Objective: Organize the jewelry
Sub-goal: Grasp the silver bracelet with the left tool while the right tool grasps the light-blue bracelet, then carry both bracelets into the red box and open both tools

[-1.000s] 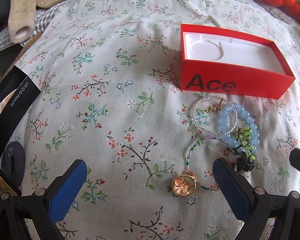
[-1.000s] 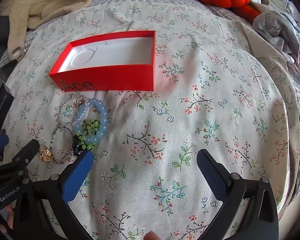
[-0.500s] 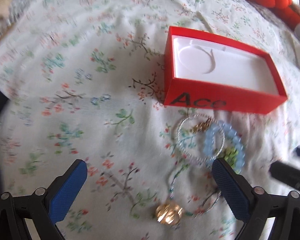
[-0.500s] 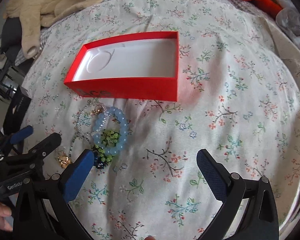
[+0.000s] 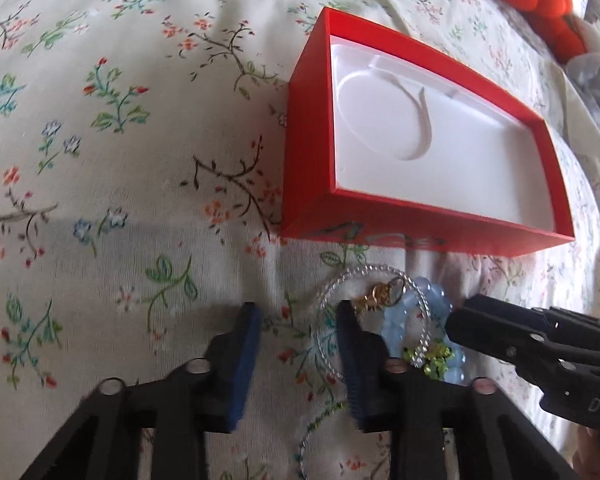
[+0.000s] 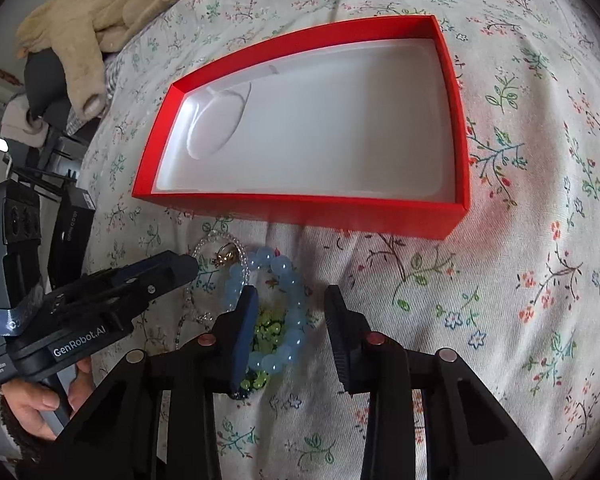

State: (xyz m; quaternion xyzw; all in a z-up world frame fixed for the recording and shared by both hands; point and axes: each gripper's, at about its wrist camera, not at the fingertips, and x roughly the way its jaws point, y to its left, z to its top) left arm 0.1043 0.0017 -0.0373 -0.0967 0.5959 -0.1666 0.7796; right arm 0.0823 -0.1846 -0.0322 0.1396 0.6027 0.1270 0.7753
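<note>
A: So, the jewelry first. Four pieces lie tangled on the flowered bedspread, just in front of the red box: a clear beaded bracelet with a gold charm, a pale blue bead bracelet overlapping it, a green bead cluster inside the blue ring, and a thin beaded strand trailing toward the camera. The box is empty, its white liner bare.

B: Tongs?

A: Left gripper: jaws narrowing, only cloth and perhaps the clear bracelet's edge between them; its right finger sits on or just beside that ring. Right gripper: jaws also closing, the blue beads' right side between them, its left finger over the green cluster. I cannot tell whether either pad presses on anything yet.

B: Risks?

A: My judgement: (1) the pieces overlap, so lifting one likely drags the others along, and a dragged piece could drop short of the box. (2) Both grippers are working the same small heap and stand near each other; they may collide, or pull one bracelet two ways. (3) The bedspread is soft and creased, so closing pads could pinch cloth along with the beads. (4) Round, smooth beads may roll out of a flat pad.

B: Worst case?

A: The elastic strung beads stretched between both tongs.
</note>
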